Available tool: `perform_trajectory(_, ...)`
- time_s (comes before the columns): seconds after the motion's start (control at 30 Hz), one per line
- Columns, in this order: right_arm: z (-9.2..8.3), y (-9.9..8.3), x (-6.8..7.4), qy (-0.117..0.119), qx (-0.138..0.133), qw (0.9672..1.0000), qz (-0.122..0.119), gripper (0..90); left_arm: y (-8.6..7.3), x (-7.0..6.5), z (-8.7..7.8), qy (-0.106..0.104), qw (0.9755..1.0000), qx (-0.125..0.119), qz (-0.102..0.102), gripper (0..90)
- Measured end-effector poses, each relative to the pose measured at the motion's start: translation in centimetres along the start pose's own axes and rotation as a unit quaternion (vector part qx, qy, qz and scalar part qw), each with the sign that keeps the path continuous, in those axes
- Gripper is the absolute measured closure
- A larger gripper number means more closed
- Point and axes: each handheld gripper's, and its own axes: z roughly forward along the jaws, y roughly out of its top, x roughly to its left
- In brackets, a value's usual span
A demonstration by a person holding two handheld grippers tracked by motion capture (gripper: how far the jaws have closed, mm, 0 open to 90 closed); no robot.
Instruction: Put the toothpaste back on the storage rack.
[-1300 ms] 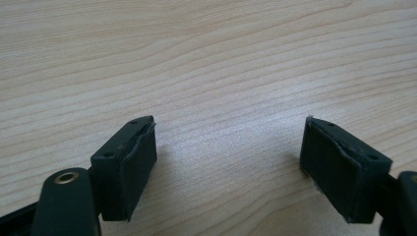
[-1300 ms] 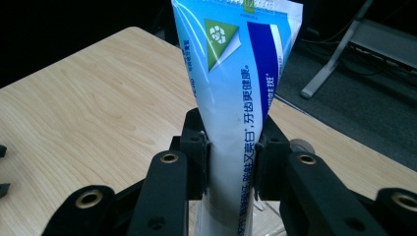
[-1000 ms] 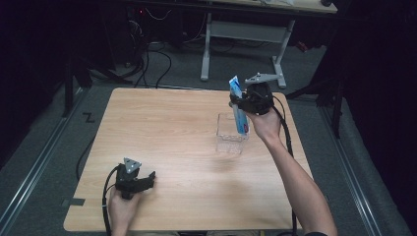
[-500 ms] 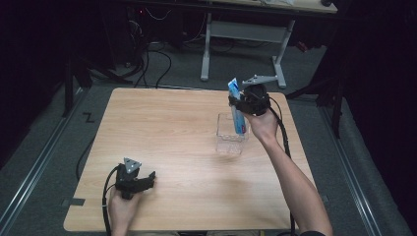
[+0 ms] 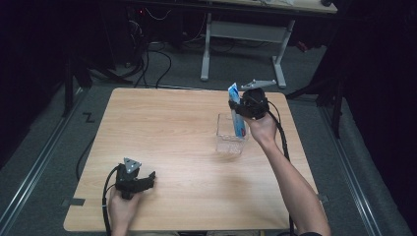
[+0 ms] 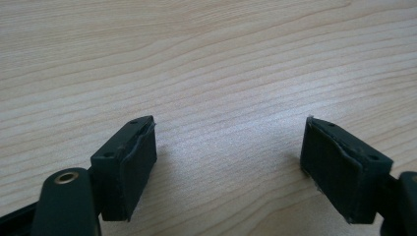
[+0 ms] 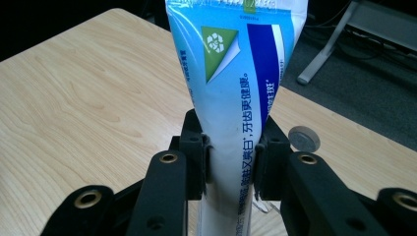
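Note:
A blue and white toothpaste tube (image 7: 235,93) stands upright between the jaws of my right gripper (image 7: 231,152), which is shut on its middle. In the high view the right gripper (image 5: 241,109) holds the toothpaste tube (image 5: 236,110) over a clear plastic cup (image 5: 230,142) near the table's right side; the tube's lower end reaches down into the cup. My left gripper (image 5: 147,179) rests low at the table's front left, open, with bare wood between its jaws. In the left gripper view the open left gripper (image 6: 228,147) is close above the tabletop.
The wooden table (image 5: 162,128) has wide bare room in its middle and left. A small round grey disc (image 7: 304,139) shows beside the right gripper's jaw. A white desk frame (image 5: 243,37) and cables lie on the floor beyond the far edge.
The right gripper has held the tube almost still over the cup, with only a slight shift. The left gripper has not moved.

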Motion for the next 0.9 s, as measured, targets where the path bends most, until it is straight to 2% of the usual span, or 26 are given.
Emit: perform_trajectory(0.9,0.8,-1.7,-0.7,-0.007,0.019,0.9997,0.012,70.2,0.0,0.0,0.0,0.0,1.0,0.0,0.0,21.8)
